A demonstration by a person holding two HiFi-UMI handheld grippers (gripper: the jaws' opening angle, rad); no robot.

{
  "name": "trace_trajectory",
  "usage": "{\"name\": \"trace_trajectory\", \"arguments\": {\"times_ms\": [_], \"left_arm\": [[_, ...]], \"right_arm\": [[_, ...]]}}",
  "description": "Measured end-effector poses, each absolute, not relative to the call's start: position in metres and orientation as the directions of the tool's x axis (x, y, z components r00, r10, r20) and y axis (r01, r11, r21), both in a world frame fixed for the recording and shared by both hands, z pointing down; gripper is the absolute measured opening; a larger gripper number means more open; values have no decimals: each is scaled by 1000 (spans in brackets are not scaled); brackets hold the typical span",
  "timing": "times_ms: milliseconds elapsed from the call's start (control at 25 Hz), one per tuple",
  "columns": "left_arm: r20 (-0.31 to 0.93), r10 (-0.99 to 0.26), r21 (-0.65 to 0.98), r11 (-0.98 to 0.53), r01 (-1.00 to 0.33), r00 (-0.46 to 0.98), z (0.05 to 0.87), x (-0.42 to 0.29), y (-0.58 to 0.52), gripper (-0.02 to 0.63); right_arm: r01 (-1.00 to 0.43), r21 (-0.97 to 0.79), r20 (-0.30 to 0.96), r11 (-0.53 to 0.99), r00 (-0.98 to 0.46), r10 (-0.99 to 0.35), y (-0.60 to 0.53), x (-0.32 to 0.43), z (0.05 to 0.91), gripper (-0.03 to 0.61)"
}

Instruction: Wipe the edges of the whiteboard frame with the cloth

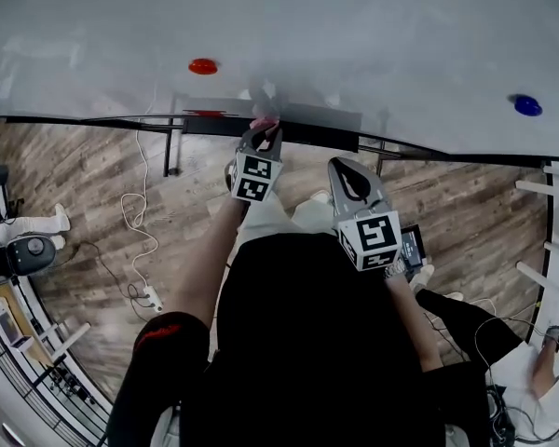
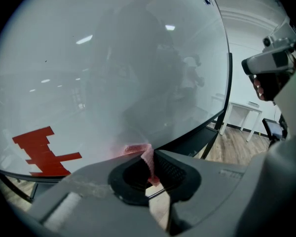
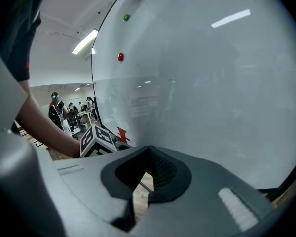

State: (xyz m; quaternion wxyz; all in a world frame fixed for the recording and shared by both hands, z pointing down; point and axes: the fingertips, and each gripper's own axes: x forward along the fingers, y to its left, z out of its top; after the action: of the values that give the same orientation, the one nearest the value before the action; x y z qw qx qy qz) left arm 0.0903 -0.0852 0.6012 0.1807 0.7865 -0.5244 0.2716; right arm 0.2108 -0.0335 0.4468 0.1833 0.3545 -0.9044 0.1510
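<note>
Left hand-held gripper (image 1: pixel 264 132) clamps the pink cloth (image 2: pixel 146 157) at the whiteboard frame (image 1: pixel 102 120) just ahead, ready to wipe; right hand-held gripper (image 1: pixel 347 177), closed and empty, hangs back.

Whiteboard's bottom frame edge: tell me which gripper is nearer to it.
Left. The left gripper holds the pink cloth at the frame edge; the right gripper sits short of it, toward the person.
</note>
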Motion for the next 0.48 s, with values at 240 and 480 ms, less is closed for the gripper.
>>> {"name": "trace_trajectory", "arguments": {"times_ms": [240,480], "left_arm": [[611,-728,8,-387,-922,311,600,104,-83,18],[617,-708,25,-419,-908,343,605,111,-85,17]], "right_arm": [[-710,-149,439,689,-672,-597,-34,223,447,2],[-736,-147,439,661,-648,-623,-33,214,447,2]]}}
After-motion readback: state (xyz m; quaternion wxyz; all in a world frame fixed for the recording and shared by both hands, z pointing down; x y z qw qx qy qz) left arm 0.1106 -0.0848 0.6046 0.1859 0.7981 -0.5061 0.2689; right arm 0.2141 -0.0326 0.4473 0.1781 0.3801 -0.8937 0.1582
